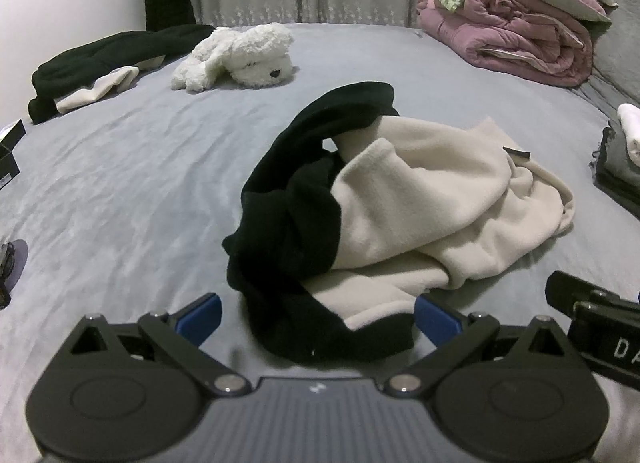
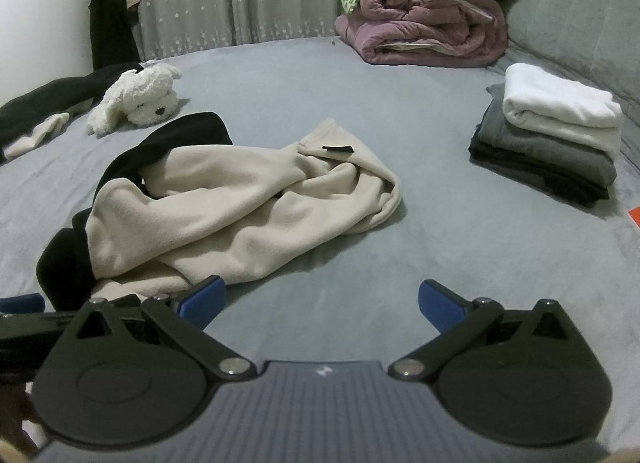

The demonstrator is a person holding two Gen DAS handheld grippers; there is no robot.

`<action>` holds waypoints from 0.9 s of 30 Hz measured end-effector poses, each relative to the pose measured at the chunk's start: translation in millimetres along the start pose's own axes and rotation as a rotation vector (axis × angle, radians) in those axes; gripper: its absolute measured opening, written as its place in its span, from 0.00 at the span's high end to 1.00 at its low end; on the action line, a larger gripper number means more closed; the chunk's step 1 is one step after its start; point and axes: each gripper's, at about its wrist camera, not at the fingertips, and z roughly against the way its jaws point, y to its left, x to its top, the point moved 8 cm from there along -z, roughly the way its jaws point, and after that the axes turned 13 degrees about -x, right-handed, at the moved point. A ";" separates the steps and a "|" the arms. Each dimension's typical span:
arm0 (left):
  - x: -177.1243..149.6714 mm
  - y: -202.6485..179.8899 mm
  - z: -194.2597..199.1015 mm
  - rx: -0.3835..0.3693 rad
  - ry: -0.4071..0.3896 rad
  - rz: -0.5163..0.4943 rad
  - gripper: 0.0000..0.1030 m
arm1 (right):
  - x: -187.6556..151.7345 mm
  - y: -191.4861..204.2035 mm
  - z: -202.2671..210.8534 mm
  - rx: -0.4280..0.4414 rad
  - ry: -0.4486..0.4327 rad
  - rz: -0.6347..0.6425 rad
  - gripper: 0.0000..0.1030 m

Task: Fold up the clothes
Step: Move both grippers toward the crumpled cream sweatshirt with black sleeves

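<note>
Two claws hang over the bed, both tilted down, both spread as wide as they go, neither holding anything. The left claw [image 1: 318, 317] has blue pads on black linkage arms; the near black hem of the garment [image 1: 400, 215] lies between those pads, but they don't press it. The right claw [image 2: 320, 303] sits just to the right of the same heap, its left pad close to the cream edge, only bare sheet between its fingers.

Just ahead of both, the garment [image 2: 224, 219] is a crumpled fleece piece, cream and soft-napped on one face, black on the other, bunched in thick rounded folds with a small dark tab near its far end.

Under it, the bed [image 1: 120, 183] wears a grey-blue sheet, faintly wrinkled. Farther off to the left lies a curly white plush dog [image 1: 240, 57], and beyond it another black-and-cream piece [image 1: 100, 63], unfolded. Off to the right of the right claw stands a neat stack [image 2: 552, 131]: white on grey on black. At the far side, a rolled mauve quilt [image 2: 424, 23] carries a green patterned cloth and a pillow.
</note>
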 end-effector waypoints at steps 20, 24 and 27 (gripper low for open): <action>8.2 8.4 -2.5 0.016 0.007 0.040 0.00 | -1.6 -11.2 -9.6 -0.022 0.044 -0.013 0.00; 8.7 10.0 -7.3 0.015 0.016 0.017 0.00 | -8.8 -13.9 -19.5 -0.051 0.076 0.023 0.00; 2.4 10.0 -14.8 0.013 0.057 0.004 0.00 | -16.5 -15.8 -28.6 -0.084 0.104 0.068 0.00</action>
